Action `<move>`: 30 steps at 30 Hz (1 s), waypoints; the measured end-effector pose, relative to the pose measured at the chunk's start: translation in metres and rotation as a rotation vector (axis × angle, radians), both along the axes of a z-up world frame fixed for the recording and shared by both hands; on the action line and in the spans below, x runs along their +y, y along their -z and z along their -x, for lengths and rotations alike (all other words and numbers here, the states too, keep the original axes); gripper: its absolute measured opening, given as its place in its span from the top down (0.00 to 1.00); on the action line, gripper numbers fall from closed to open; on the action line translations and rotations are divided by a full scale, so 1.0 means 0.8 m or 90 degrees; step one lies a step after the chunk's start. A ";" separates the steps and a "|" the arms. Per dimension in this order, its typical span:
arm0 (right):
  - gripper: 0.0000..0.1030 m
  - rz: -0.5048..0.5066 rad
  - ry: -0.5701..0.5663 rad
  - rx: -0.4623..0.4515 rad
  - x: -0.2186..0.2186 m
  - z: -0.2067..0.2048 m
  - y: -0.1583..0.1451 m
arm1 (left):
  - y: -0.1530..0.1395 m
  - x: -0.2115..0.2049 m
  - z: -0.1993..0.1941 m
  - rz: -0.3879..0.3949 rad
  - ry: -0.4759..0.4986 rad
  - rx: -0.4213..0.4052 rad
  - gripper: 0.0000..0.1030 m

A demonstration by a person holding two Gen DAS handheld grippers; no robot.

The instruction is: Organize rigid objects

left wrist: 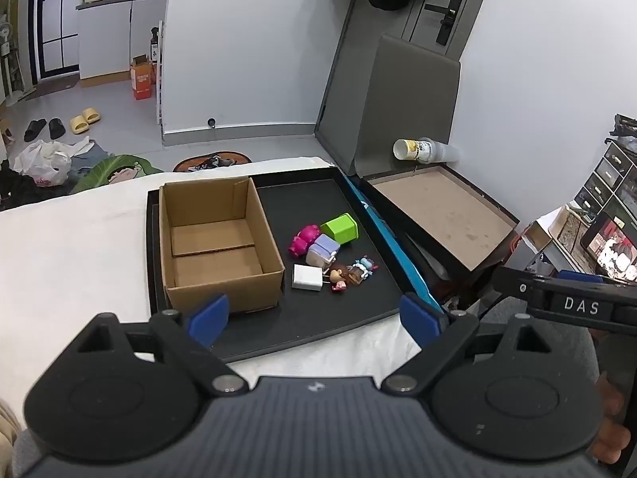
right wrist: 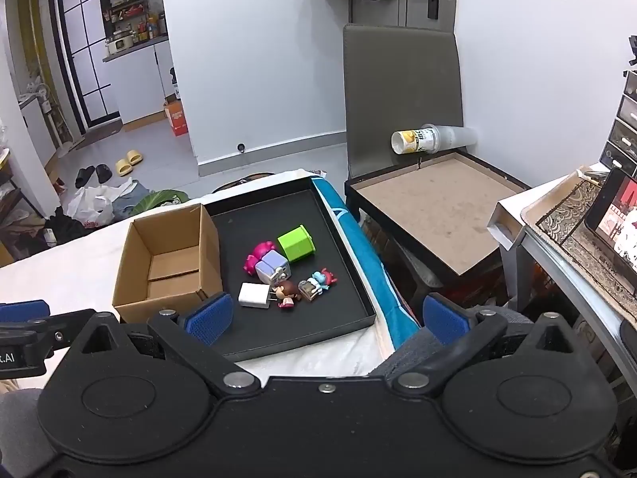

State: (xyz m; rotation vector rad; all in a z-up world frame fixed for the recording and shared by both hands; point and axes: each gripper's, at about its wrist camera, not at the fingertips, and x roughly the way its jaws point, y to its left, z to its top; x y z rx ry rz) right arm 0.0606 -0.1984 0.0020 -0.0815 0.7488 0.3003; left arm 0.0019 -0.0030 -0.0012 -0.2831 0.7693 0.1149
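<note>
The little pile sits on the black tray (left wrist: 350, 318), just right of the cardboard box (left wrist: 217, 239), which stands empty on the same tray. Tight cluster here: the white charger (left wrist: 307, 277) touches the brown-haired figurine (left wrist: 338, 275), and the lilac cube (left wrist: 323, 249) leans against the pink toy (left wrist: 302, 238). Any grab at one could nudge or drag its neighbour, I'd say, and the charger's prongs might snag. The green cube (left wrist: 339, 228) lies tilted, so it may roll off the pads.

Both grippers hover short of the tray: the left gripper (left wrist: 314, 316) spread wide, nothing between its pads; the right gripper (right wrist: 326, 314) wide too, empty.

The count: one box, one tray, one charger, one green cube, one lilac cube, one pink toy, one brown-haired figurine and one blue figurine (left wrist: 364, 265). Six loose pieces.
</note>
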 end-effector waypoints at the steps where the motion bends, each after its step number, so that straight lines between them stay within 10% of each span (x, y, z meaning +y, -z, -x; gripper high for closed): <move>1: 0.00 0.000 -0.001 0.001 0.000 -0.001 0.000 | 0.000 0.001 0.001 0.001 0.000 -0.001 0.11; 30: 0.00 0.001 0.008 -0.005 -0.002 0.001 -0.003 | -0.008 0.003 0.006 0.002 0.001 -0.003 0.11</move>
